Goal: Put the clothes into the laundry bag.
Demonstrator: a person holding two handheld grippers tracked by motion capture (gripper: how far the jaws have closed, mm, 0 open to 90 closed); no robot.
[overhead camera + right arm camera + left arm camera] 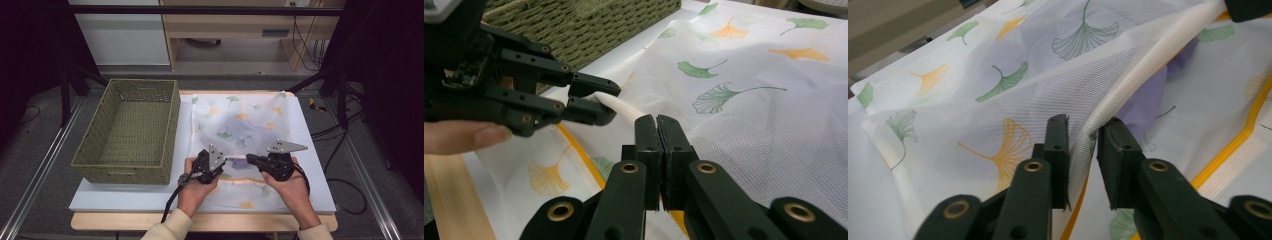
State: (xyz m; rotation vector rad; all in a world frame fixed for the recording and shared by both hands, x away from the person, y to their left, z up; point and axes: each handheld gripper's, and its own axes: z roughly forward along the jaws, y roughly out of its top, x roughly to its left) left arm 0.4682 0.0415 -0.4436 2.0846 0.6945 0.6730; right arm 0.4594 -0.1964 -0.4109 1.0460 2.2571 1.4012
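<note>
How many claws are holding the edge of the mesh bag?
2. The left claw pinches the rolled white edge of the mesh bag at the left; the right claw clamps that edge at the right.

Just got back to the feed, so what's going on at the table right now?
A person is working a leaf-printed mesh bag with a gripper in each hand. The left gripper and the right gripper both pinch the bag's white edge and hold it stretched between them, lifted off the table. Something purple shows through the mesh. A green woven basket sits to the left with nothing visible inside.
</note>
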